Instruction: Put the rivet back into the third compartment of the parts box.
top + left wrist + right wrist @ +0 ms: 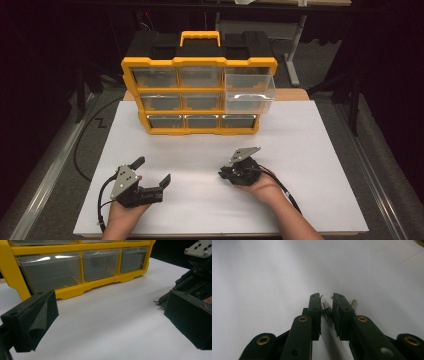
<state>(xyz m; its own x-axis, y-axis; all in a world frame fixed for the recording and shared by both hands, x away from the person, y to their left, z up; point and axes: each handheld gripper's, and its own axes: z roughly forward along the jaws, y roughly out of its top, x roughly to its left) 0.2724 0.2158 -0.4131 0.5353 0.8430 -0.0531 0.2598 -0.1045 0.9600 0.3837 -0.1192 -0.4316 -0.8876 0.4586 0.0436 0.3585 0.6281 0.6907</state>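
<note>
A small metal pin lies on the white table sheet between the jaws of my right gripper. The jaws stand almost together around it, with a thin gap left on its right side. A second pin lies just outside the right jaw. In the high view my right gripper points left, low over the sheet at centre right. My left gripper rests at the lower left, its jaws wide apart with nothing between them. In the left gripper view, its pads frame the right gripper at the far right.
A yellow and black drawer organiser stands at the back of the white sheet. Its top right clear drawer is pulled out toward me. The other drawers sit closed. The sheet's edges drop to a dark floor.
</note>
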